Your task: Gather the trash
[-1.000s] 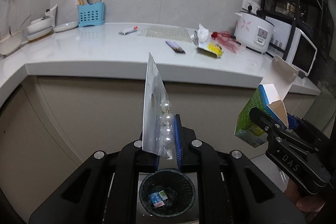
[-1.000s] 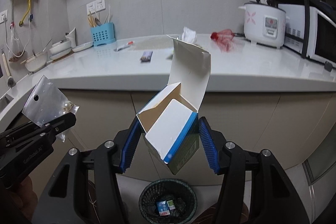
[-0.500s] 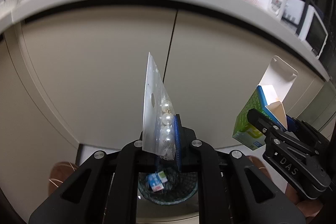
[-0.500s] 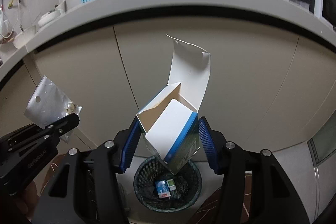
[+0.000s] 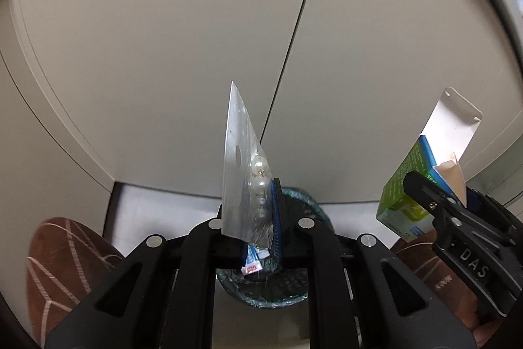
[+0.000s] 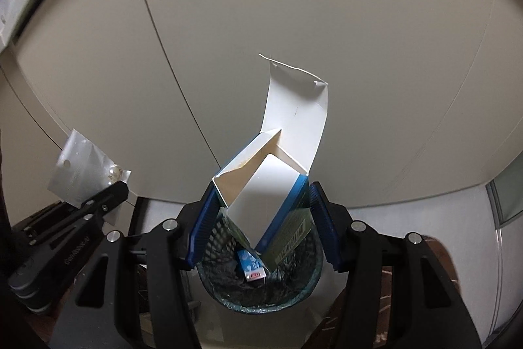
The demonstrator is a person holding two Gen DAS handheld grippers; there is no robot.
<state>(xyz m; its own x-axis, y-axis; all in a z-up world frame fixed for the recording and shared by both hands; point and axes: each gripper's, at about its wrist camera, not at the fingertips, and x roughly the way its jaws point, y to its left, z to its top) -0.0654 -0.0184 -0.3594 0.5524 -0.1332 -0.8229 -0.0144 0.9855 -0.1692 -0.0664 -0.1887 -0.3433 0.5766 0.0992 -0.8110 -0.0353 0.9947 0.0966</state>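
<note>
Beige cabinet doors (image 5: 183,48) with a dark seam between, pale floor (image 6: 408,205) below, soft light

Silver plastic packet (image 5: 240,172) carrying white pearl beads stands on edge, clamped at its lower end. Green, blue and white carton (image 6: 274,185), top flap open and raised, is held tilted. Both hang above the round mesh trash bin (image 6: 294,296), dark-lined, containing a small blue-and-white wrapper (image 6: 251,265).

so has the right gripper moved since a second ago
Yes. The right gripper, shut on the open carton, has gone down: the countertop has left its view, and the mesh trash bin now looms close below it.
</note>
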